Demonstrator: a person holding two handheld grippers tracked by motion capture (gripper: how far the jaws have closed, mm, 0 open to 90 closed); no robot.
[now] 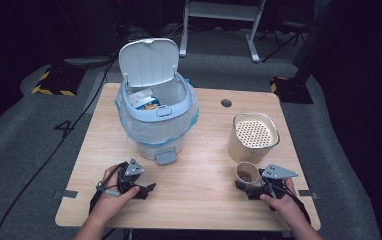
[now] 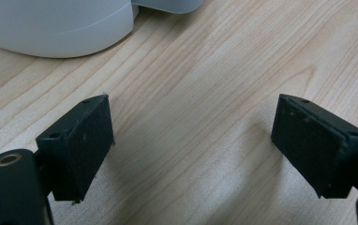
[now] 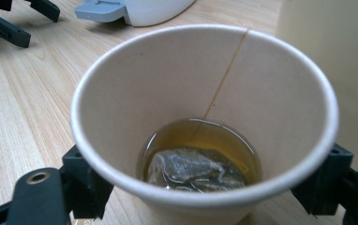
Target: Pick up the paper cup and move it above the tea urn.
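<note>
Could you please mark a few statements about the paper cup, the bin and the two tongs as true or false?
1. The paper cup holds a tea bag in brown liquid. True.
2. The bin has its lid shut. False: the lid stands open.
3. The left tongs grip the cup. False: they are open over bare table.
4. The right tongs have a jaw on each side of the cup. True.
5. The beige container lies tipped over. False: it stands upright behind the cup.

Light wooden table [image 1: 199, 197] on grey carpet [image 1: 24, 150], white frame legs [image 1: 253, 42] in dark background
</note>
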